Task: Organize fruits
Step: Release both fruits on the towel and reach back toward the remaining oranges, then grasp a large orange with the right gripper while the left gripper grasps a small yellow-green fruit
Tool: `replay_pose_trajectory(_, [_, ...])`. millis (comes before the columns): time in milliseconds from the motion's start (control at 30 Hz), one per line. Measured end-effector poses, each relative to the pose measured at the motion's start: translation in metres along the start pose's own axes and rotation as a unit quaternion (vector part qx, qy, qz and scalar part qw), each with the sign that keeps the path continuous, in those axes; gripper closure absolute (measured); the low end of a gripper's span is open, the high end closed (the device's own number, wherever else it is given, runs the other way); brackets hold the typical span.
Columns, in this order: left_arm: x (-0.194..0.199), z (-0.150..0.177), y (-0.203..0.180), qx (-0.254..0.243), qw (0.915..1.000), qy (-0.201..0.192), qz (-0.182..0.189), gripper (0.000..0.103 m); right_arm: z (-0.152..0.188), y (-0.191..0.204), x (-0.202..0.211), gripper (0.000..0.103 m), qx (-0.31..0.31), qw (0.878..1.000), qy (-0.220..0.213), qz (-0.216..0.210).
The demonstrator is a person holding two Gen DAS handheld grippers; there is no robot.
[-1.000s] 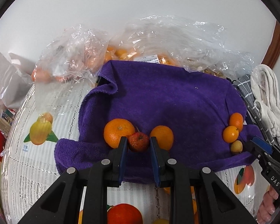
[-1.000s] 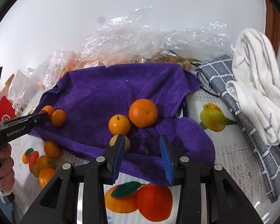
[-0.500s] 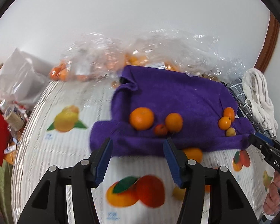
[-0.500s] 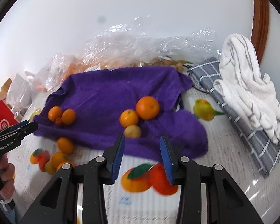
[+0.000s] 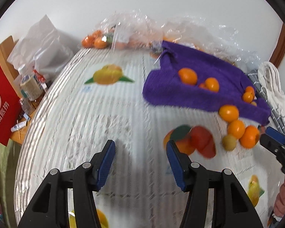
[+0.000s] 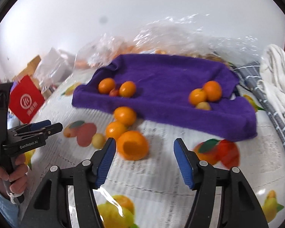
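With both my left gripper (image 5: 140, 162) and right gripper (image 6: 144, 160) spread and empty, I judge the next pick is the large orange (image 6: 133, 147) at lower centre, bound for the purple towel (image 6: 161, 72).

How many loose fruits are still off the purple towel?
4: one orange against the purple towel edge, one below, the largest nearest the right gripper, and a small yellow fruit.

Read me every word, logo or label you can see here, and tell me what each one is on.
"GenRobot.AI": white print on the side of the left gripper.
"海底捞": white characters under a round logo on the red bag.
Small blue print beside the yellow fruit picture on the tablecloth: too blurred to read.
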State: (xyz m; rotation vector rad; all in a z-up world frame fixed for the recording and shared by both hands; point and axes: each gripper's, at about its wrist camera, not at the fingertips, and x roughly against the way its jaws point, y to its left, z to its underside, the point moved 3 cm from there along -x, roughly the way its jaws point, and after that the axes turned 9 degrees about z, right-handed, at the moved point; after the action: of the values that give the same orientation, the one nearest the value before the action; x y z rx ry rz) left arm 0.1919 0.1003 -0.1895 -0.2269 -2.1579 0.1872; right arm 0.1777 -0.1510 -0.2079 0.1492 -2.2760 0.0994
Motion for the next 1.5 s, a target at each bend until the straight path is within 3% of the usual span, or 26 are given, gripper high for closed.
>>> replay_pose_trajectory(100, [0.003, 0.006, 0.003, -0.021, 0.9997, -0.007, -0.006, 0.049, 0.007, 0.009, -0.013, 0.041, 0.010, 1.000, 0.015, 0.011])
replay_pose_trajectory(300, [0.001, 0.005, 0.007, -0.015, 0.9998, -0.007, 0.009, 0.046, 0.007, 0.017, -0.032, 0.042, 0.014, 0.999, 0.031, 0.026])
replay_pose_trajectory(367, [0.001, 0.006, 0.006, -0.019, 0.9998, -0.007, 0.006, 0.046, 0.008, 0.019, -0.038, 0.048, 0.018, 0.999, 0.033, 0.029])
replay_pose_trajectory(433, [0.001, 0.006, 0.006, -0.018, 0.9998, -0.008, 0.007, 0.046, 0.007, 0.023, -0.039, 0.061, 0.025, 0.999, 0.034, 0.024])
replay_pose_trajectory(567, [0.003, 0.006, 0.007, -0.014, 0.9997, -0.012, 0.013, 0.046, 0.008, 0.021, -0.031, 0.061, 0.027, 0.999, 0.030, 0.020])
replay_pose_trajectory(833, [0.012, 0.009, -0.010, -0.032, 0.9991, -0.009, 0.026, 0.047, 0.008, -0.039, 0.009, 0.061, 0.017, 0.999, -0.014, 0.032])
replay_pose_trajectory(1000, [0.016, -0.005, -0.062, -0.049, 0.9945, -0.002, 0.093, 0.047, -0.004, -0.086, 0.016, 0.061, -0.007, 0.998, -0.038, 0.053])
replay_pose_trajectory(1233, [-0.014, 0.004, -0.110, -0.114, 0.9914, 0.017, 0.061, 0.047, 0.006, -0.112, 0.012, 0.061, -0.039, 0.997, -0.056, 0.035])
replay_pose_trajectory(1433, [-0.031, -0.001, -0.114, -0.095, 0.9936, 0.026, 0.055, 0.048, 0.010, -0.117, 0.009, 0.061, -0.043, 0.997, -0.053, 0.043])
replay_pose_trajectory(1500, [-0.037, -0.003, -0.117, -0.097, 0.9931, 0.032, 0.057, 0.057, 0.010, -0.120, 0.011, 0.061, -0.054, 0.996, -0.058, 0.041])
